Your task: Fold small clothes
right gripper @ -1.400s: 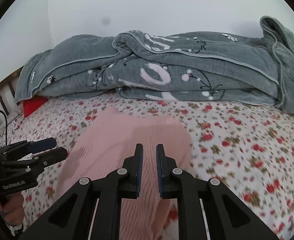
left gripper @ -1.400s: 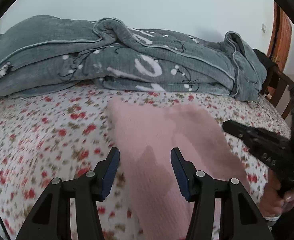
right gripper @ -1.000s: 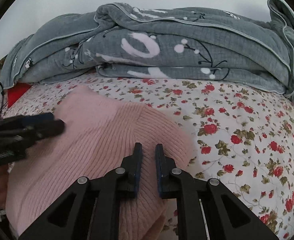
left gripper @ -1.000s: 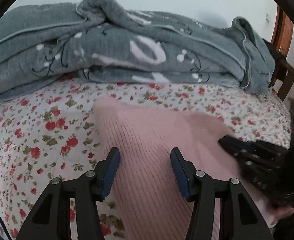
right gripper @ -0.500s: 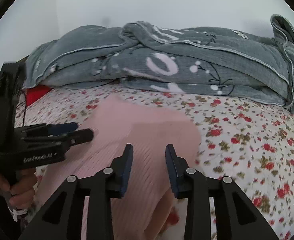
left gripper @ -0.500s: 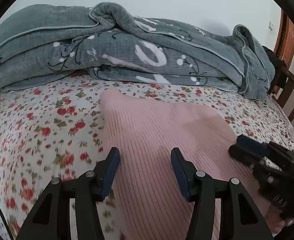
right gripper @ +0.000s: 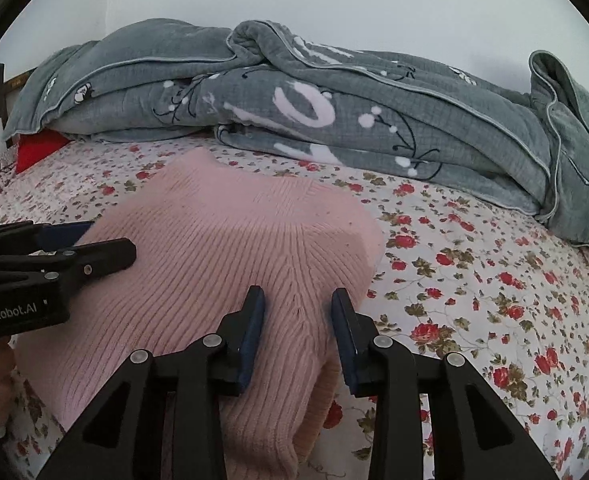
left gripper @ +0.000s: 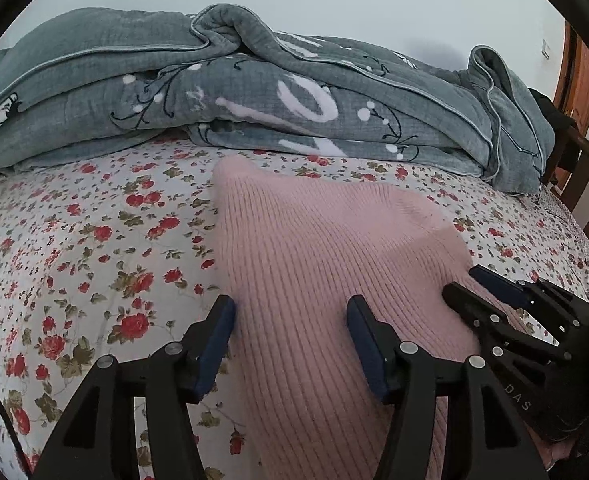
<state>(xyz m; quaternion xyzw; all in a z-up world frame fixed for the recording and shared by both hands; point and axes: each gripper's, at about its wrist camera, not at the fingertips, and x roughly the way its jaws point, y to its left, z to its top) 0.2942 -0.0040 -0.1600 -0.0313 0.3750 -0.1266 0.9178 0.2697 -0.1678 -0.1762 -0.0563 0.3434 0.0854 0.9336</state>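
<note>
A pink ribbed knit garment (left gripper: 326, 248) lies folded flat on the floral bed sheet (left gripper: 94, 248); it also shows in the right wrist view (right gripper: 230, 248). My left gripper (left gripper: 290, 340) is open just above the garment's near left part, holding nothing. My right gripper (right gripper: 297, 326) is open over the garment's near right corner, holding nothing. The right gripper also shows at the right of the left wrist view (left gripper: 482, 288), and the left gripper at the left of the right wrist view (right gripper: 94, 240).
A rumpled grey quilt (left gripper: 254, 96) lies along the far side of the bed against the wall. A red item (right gripper: 38, 148) sits at the far left. A wooden bed frame (left gripper: 586, 184) stands at the right.
The right gripper, shut 1.4 and 1.0 seconds ago, has opened over the garment. The left gripper stayed open. The garment now lies still on the sheet.
</note>
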